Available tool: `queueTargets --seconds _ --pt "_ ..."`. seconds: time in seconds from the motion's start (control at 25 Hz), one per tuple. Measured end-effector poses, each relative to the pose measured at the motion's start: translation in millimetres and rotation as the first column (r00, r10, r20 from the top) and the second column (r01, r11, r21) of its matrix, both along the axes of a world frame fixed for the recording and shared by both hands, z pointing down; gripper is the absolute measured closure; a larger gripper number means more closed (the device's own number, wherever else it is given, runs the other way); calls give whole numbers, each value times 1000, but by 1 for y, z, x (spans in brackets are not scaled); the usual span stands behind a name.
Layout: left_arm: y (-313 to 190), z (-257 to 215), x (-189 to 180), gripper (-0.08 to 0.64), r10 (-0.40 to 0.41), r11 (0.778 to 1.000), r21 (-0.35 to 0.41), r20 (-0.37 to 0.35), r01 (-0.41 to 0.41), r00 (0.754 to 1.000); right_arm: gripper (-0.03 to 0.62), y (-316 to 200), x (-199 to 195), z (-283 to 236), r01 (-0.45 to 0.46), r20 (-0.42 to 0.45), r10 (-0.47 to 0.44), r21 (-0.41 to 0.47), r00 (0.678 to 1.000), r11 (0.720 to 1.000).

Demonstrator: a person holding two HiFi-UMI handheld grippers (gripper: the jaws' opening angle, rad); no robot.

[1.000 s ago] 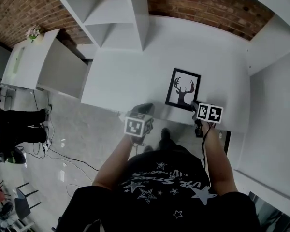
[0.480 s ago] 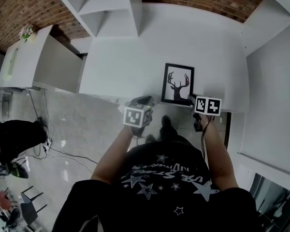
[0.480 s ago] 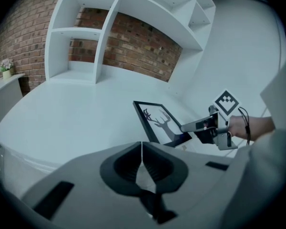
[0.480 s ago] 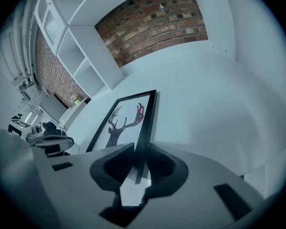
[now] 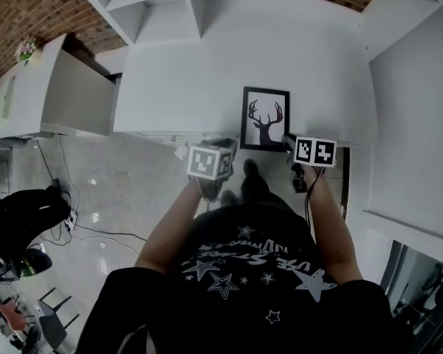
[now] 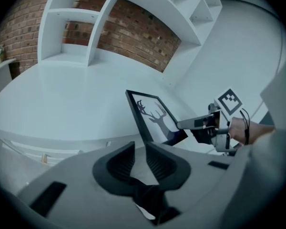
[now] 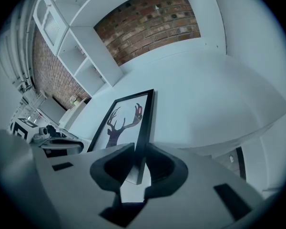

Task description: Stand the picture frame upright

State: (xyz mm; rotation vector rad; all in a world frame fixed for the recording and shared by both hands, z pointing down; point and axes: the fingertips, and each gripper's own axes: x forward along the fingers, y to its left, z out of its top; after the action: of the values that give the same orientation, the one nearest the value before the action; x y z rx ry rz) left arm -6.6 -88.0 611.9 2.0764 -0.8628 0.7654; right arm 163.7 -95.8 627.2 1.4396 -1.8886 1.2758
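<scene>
The picture frame (image 5: pixel 265 119), black with a deer silhouette, is at the front edge of the white table (image 5: pixel 207 72). In the left gripper view the picture frame (image 6: pixel 155 116) looks tilted up off the tabletop. My right gripper (image 5: pixel 286 140) holds its near right corner. In the right gripper view the frame's side bar (image 7: pixel 144 128) runs between the closing jaws of my right gripper (image 7: pixel 140 151), and the pads press on it. My left gripper (image 5: pixel 225 144) hovers by the near left corner. Its jaws (image 6: pixel 140 149) are a slit apart, opening, with nothing between them.
White shelving (image 5: pixel 155 6) stands at the table's back left against a brick wall (image 5: pixel 29 6). A lower white cabinet (image 5: pixel 52 87) is to the left and a white wall panel (image 5: pixel 413 87) to the right. Grey floor lies below the table's edge.
The frame has turned from skewed to square with the table's front edge, and the right gripper has stayed on its corner. The left gripper has come closer to the frame's near left corner.
</scene>
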Motion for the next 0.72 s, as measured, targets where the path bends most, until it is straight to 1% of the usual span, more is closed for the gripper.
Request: queueTargets --seconds 0.04,0.08,0.12,0.2,0.36,0.52,0.72 --pt "3 1 4 478 13 1000 -24 -15 -13 1000 508 2 0 0 4 -3 -4 -1 1000 1000" --pt "7 3 9 397 26 998 -58 -38 -28 999 509 4 -1 0 8 -6 -8 -1 1000 1000" --pt "11 5 14 368 34 995 -92 -61 -39 998 509 6 0 1 10 -7 -10 -1 1000 1000" --pt "14 8 21 368 37 990 -130 -83 -47 996 509 10 0 2 10 -3 -10 -3 1000 1000" --pt "10 13 28 368 29 988 -147 -79 -40 996 509 13 0 1 22 -1 -22 -2 1000 1000" --pt "7 17 33 368 11 983 -184 -90 -27 996 509 16 -1 0 33 2 -33 -4 999 999" --pt "8 27 39 368 22 971 -236 -96 -44 995 509 18 -1 0 35 10 -35 -1 999 999"
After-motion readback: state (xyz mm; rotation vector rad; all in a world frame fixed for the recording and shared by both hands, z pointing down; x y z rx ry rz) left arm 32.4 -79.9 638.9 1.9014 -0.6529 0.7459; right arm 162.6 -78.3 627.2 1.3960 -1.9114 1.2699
